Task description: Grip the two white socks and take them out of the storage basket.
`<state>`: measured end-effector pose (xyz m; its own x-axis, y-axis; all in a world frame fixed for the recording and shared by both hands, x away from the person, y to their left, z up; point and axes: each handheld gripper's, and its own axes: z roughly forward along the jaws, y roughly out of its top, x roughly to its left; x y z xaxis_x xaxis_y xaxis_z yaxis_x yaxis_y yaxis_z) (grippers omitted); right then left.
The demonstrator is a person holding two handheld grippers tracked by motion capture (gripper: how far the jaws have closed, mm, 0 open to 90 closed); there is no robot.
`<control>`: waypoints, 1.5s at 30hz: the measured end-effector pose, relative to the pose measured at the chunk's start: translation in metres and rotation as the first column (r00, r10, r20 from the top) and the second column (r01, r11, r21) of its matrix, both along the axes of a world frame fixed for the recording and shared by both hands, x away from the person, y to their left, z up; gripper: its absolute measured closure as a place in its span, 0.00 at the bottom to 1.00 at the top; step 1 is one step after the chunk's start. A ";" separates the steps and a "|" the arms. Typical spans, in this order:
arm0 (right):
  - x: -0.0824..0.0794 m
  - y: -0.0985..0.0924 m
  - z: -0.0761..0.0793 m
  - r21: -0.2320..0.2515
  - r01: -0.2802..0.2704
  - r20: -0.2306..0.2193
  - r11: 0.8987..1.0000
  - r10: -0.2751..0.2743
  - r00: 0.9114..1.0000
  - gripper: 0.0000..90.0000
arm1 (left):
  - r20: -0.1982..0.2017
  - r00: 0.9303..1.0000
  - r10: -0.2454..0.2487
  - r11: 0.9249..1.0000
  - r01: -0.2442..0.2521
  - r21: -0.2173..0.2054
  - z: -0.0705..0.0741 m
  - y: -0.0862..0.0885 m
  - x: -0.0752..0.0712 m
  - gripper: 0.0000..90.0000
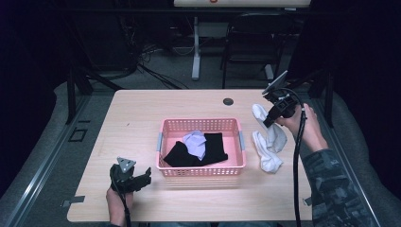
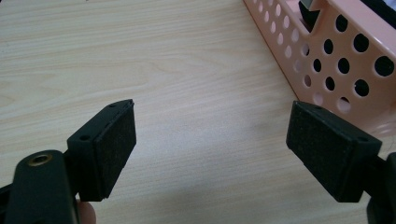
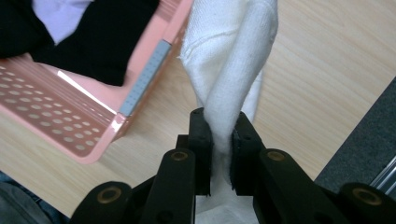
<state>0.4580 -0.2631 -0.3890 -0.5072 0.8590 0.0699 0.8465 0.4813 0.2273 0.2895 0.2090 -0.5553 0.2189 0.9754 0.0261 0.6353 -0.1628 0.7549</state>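
Observation:
A white sock [image 1: 269, 137] hangs from my right gripper [image 1: 268, 122], which is shut on it to the right of the pink basket [image 1: 202, 170]; the sock's lower end drapes onto the table. In the right gripper view the black pads pinch the white sock [image 3: 229, 79] with the pink basket [image 3: 70, 126] at the left. Inside the basket lie black socks [image 1: 189, 152] and a pale lilac one [image 1: 195, 143]. My left gripper [image 1: 142, 179] rests on the table at the basket's front left corner, open with nothing between its pads [image 2: 114, 144]; the basket's holed wall [image 2: 336, 60] is at right.
The wooden table [image 1: 132, 123] has a dark cable hole [image 1: 228, 101] behind the basket. A chair [image 1: 253, 42] and a table leg [image 1: 196, 52] stand on the floor beyond the far edge. A black cable [image 1: 297, 165] trails from the right gripper.

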 end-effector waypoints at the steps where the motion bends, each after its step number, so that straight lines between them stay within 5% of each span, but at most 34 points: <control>1: 0.001 -0.002 -0.003 0.003 0.005 -0.003 1.000 -0.005 1.000 0.91 | 0.000 1.000 0.001 1.000 -0.001 0.000 0.000 0.000 0.000 0.18; 11: 0.009 -0.024 -0.046 -0.005 0.083 -0.050 0.997 -0.083 0.995 0.91 | 0.001 1.000 0.000 1.000 0.000 0.001 0.000 0.000 0.000 0.18; 24: 0.013 -0.023 -0.098 -0.020 0.108 -0.123 0.994 -0.110 0.986 0.82 | 0.000 1.000 0.002 1.000 -0.002 0.001 0.000 0.001 0.000 0.18; 35: 0.008 -0.027 -0.091 0.010 0.115 -0.076 0.993 -0.114 0.991 0.47 | 0.002 1.000 -0.002 1.000 0.002 0.002 0.001 0.001 0.000 0.18; 45: -0.027 -0.029 -0.069 0.093 0.079 -0.013 0.992 -0.079 0.997 0.23 | 0.005 1.000 -0.004 1.000 0.004 0.002 0.001 0.000 -0.001 0.18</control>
